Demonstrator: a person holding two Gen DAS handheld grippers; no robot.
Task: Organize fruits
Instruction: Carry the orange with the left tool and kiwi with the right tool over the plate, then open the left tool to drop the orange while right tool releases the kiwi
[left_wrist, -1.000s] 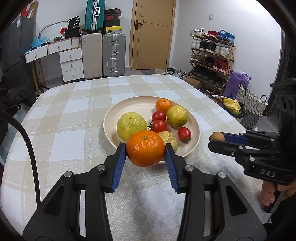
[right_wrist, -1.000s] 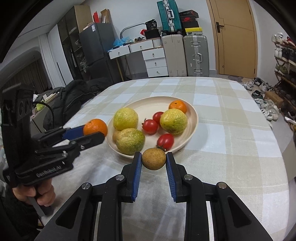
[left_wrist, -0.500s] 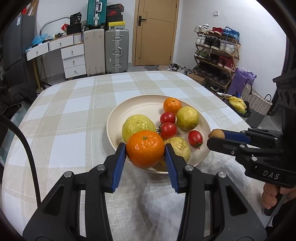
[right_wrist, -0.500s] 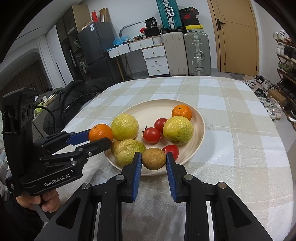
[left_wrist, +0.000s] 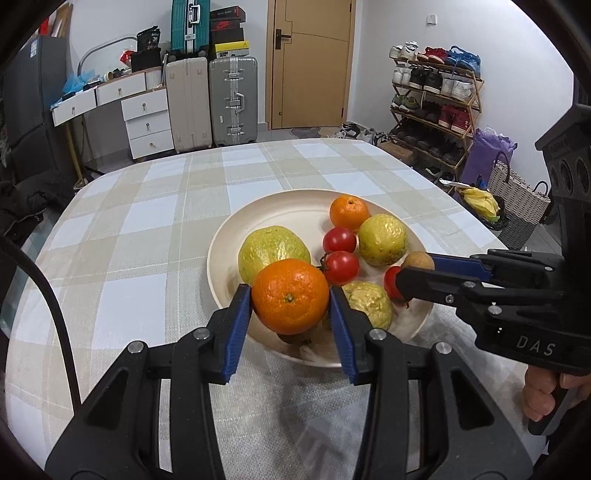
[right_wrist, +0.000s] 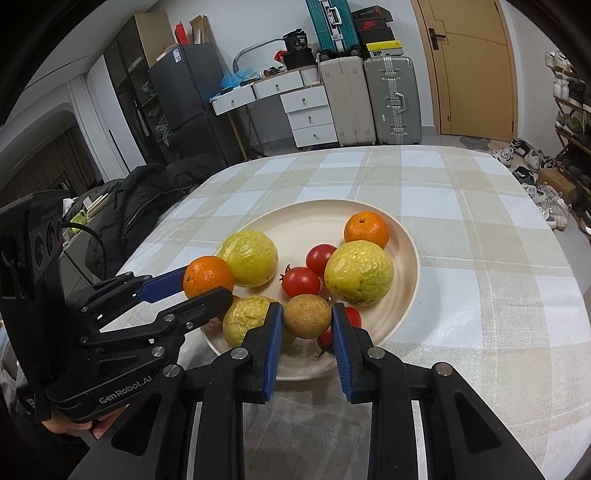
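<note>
Both grippers have moved forward over the round cream plate (left_wrist: 221, 258). The left gripper (left_wrist: 291, 295), carrying its round orange tangerine (left_wrist: 290, 295), now hangs above the plate's near rim, while the right gripper (right_wrist: 306, 321) has brought its small brown round fruit (right_wrist: 306, 315) over the red tomatoes.

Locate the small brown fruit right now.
The small brown fruit sits clamped in the right claw, above the plate's near rim, beside a wrinkled yellow fruit.

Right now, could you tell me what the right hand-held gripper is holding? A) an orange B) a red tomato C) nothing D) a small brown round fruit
D: the right hand-held gripper has its blue pads pressed on the small brown fruit above the plate.
</note>
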